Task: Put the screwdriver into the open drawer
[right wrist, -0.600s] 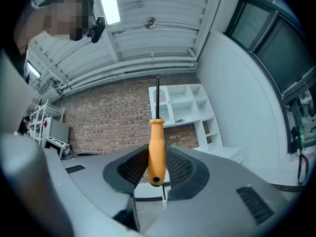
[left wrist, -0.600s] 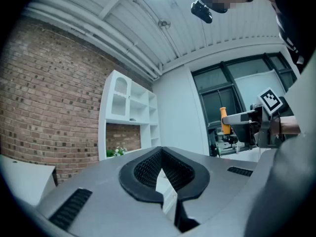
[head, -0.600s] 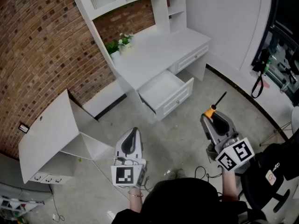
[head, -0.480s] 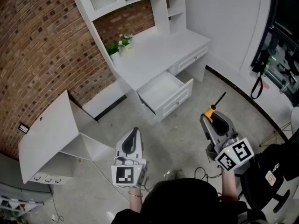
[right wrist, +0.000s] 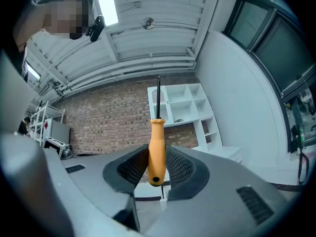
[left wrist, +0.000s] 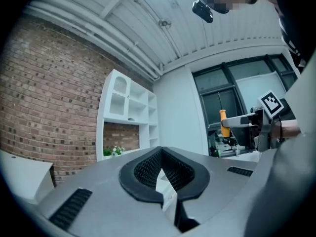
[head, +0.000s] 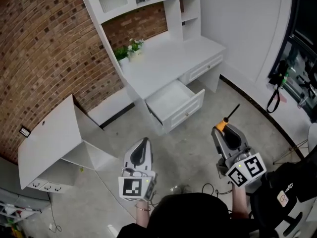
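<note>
So the right gripper (right wrist: 157, 168) is clamped tight on the orange-handled, black-shafted screwdriver (right wrist: 157, 147), shaft poking straight out past the jaws. It's well apart from the open white desk drawer (head: 174, 101), on its near-right side. The left gripper (left wrist: 163, 181) has its jaws pinched together on nothing, near-left of that drawer.

The open drawer (head: 173, 99) juts from the counter (head: 168, 58), with a plant (head: 128, 49) at the counter's rear corner against the brick wall (head: 44, 38). Nearer the camera, well apart from the drawer, are the left hand-held gripper (head: 143, 143) and the right hand-held gripper (head: 223, 131) (screwdriver (head: 229, 116) between its jaws).
</note>
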Motion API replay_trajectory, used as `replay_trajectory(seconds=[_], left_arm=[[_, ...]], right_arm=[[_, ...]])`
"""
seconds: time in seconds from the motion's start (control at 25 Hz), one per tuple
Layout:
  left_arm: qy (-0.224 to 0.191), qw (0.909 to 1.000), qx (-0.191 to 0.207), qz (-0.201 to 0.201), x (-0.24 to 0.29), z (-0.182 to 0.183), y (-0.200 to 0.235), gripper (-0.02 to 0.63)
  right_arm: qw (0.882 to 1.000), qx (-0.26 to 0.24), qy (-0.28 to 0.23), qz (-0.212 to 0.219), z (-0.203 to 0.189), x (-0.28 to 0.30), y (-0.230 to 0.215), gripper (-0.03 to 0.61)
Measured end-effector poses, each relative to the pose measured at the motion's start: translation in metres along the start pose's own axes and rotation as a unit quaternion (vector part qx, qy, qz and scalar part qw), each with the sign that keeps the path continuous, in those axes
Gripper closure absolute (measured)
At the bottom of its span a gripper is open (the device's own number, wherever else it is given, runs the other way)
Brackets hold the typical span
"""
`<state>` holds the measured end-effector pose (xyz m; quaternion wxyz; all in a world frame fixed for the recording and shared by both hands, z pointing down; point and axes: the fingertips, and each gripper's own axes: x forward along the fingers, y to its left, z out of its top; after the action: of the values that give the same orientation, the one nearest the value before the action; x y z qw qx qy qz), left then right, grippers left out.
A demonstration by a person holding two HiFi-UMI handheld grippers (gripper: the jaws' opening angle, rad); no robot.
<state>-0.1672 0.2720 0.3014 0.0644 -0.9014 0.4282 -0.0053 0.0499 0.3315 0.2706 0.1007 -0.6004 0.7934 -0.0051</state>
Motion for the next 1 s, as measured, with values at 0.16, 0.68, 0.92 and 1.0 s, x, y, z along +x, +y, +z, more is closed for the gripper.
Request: replay_trajectory(seconds=[0.16, 0.68, 0.92, 1.0], left_arm=[[0.007, 0.9997, -0.017, 0.014, 0.003, -0.003, -0.008, 0.604], [0.031, 0.9990, -0.026, 0.018, 0.057, -0.033, 0.021, 0.604], [0.032, 0.9987, -0.040, -0.005, 0.121, -0.046, 0.052, 0.606], [0.033, 0.9984, -0.046, -0.011, 0.144, -0.048, 0.062, 0.604]], right_arm=[[1.000, -0.005, 0.002, -0.002, -0.002, 0.002, -0.013, 0.465], [1.000, 0.014, 0.008, 0.002, -0.021, 0.065, -0.048, 0.465], [1.000, 0.019, 0.015, -0.010, -0.030, 0.122, -0.075, 0.465], [1.000, 0.021, 0.015, -0.014, -0.028, 0.142, -0.085, 0.465]])
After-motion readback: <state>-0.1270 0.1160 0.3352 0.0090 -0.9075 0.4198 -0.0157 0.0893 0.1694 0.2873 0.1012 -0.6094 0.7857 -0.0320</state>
